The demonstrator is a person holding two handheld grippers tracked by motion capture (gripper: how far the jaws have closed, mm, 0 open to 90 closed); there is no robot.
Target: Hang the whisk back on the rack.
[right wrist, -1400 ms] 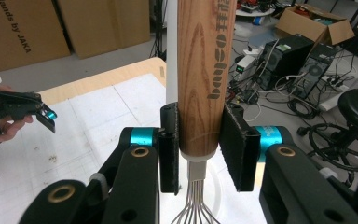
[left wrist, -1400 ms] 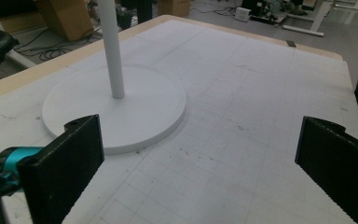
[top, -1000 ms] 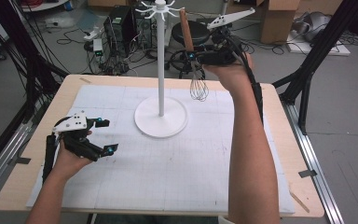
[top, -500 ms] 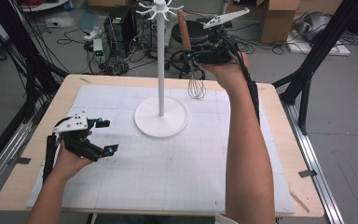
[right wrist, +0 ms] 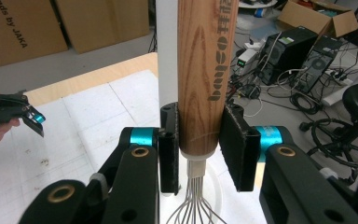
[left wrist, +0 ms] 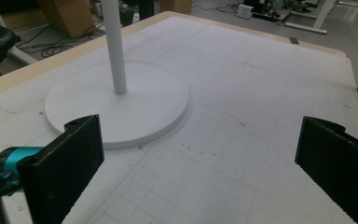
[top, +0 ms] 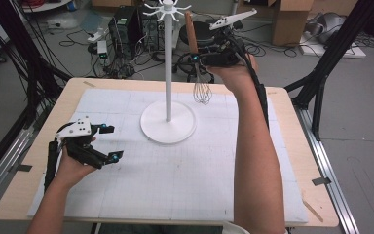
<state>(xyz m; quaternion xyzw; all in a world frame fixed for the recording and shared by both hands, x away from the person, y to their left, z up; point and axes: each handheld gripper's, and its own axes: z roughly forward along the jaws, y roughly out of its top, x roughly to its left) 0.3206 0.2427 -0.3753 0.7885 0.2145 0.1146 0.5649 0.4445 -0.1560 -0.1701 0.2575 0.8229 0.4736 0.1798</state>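
The whisk [top: 198, 63] is clamped by its wooden handle in the right gripper [right wrist: 199, 149], held upright beside the stand [top: 168, 73]. Its top is best guided onto a hook. The left gripper [top: 108, 142] is kept wide open, empty, on the counter [top: 282, 105].

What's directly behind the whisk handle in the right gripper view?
The white stand pole rises just behind the whisk's wooden handle, which the right gripper clamps. The handle covers much of the pole's width; the base below is mostly hidden by the jaws and the wires.
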